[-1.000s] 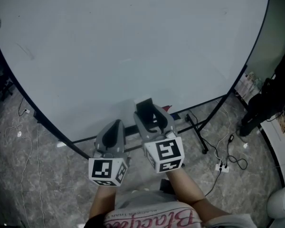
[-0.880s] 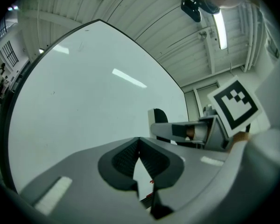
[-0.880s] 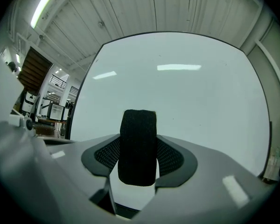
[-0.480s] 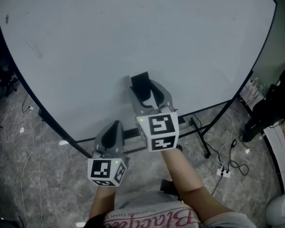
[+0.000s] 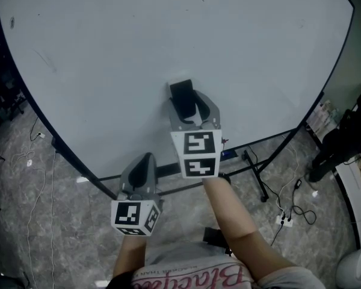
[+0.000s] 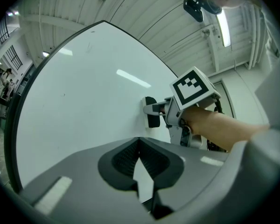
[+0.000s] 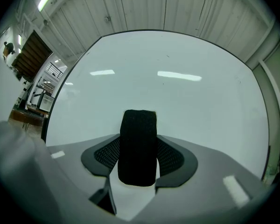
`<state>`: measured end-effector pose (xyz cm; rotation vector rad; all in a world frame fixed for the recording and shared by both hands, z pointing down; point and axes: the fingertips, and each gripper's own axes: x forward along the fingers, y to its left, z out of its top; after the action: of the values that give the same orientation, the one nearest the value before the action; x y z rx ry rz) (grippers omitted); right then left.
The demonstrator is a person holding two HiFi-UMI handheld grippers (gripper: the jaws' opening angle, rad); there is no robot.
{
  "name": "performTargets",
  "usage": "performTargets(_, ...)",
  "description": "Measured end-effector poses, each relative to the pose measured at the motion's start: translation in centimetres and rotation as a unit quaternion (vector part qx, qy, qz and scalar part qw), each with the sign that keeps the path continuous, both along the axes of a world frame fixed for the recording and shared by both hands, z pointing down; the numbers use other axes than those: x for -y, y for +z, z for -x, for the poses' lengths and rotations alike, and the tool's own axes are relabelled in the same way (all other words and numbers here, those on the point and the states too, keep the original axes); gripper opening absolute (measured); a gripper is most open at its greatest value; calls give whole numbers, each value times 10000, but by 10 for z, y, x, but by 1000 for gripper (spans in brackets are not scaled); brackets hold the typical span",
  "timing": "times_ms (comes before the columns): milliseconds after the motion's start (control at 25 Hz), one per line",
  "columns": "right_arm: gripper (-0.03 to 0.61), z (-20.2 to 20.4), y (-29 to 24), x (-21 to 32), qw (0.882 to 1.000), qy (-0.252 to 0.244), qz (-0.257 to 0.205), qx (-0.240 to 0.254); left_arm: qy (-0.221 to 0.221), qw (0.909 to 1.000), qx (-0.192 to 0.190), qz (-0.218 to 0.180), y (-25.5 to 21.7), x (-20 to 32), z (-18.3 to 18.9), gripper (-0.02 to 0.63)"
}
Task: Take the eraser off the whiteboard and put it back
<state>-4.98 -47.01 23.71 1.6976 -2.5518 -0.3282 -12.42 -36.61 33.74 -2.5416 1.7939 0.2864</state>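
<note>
A black eraser [image 5: 182,95] sits between the jaws of my right gripper [image 5: 189,104], which is shut on it. The eraser's far end is at the surface of the big whiteboard [image 5: 168,35], low on the board near its middle. In the right gripper view the eraser [image 7: 138,146] stands upright between the pads, with the whiteboard [image 7: 177,92] filling the background. My left gripper [image 5: 145,160] hangs lower and to the left, its tip at the board's bottom edge. Its jaws meet at the tips and hold nothing. From the left gripper view [image 6: 139,141] the eraser [image 6: 151,113] shows pressed to the board.
The whiteboard's stand legs [image 5: 253,167] reach out over the stone-patterned floor. Cables and a power strip [image 5: 283,217] lie at the right. Dark objects [image 5: 340,140] stand beside the board's right edge, and more cables [image 5: 33,155] trail on the left.
My right gripper has carried the eraser up the board, away from the bottom edge. The left gripper has stayed about where it was.
</note>
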Motion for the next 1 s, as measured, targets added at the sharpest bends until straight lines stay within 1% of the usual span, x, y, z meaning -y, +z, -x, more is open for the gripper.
performTargets(320, 236, 1, 1, 2, 9999, 98, -77, -69, 8, 10000, 49, -12, -2, -2, 3, 0)
performTargets(520, 238, 4, 1, 4, 9997, -45, -88, -215, 54, 9999, 99, 5, -1, -3, 1, 0)
performTargets(760, 276, -1, -1, -3, 9997, -12, -177, -195, 105, 9999, 109, 4, -3, -8, 0, 0)
performTargets(920, 267, -13, 6, -24, 9998, 8, -190, -95, 131, 9999, 96, -26, -4, -12, -1, 0)
performTargets(1000, 226, -20, 11, -37, 9998, 19, -181, 7, 148, 9998, 94, -38, -4, -13, -2, 0)
